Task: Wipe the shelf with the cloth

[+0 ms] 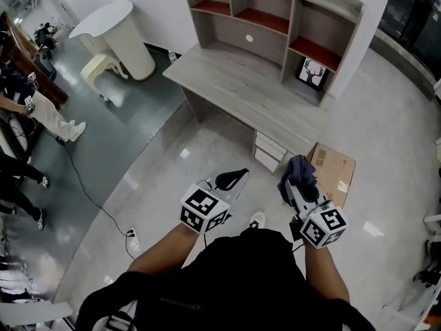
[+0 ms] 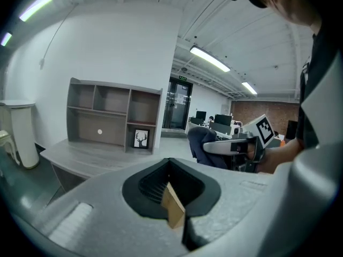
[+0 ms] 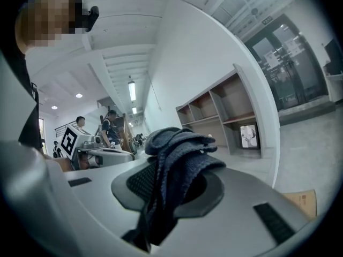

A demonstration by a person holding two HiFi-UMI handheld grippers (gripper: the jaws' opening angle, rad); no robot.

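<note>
Standing well back from the shelf (image 1: 275, 26), we pinch the dark cloth (image 1: 300, 167) in our right gripper (image 1: 298, 186); its folds hide the pads. Our left gripper (image 1: 231, 180) has its jaws pressed together, empty.

The shelf (image 1: 290, 32) stands on the counter's (image 1: 234, 88) back edge, a framed picture (image 1: 312, 73) in its lower right compartment. A cardboard box (image 1: 335, 168) lies on the floor (image 1: 389, 133) right of the counter's drawers (image 1: 269, 151).

From my end: black tee (image 1: 234, 274), small grey print, short sleeves. Then left claw (image 1: 234, 178), right claw (image 1: 299, 181): pale grey shells, black pads inside, black-and-white square-marker cube on each. Also white shoe (image 1: 256, 220).
</note>
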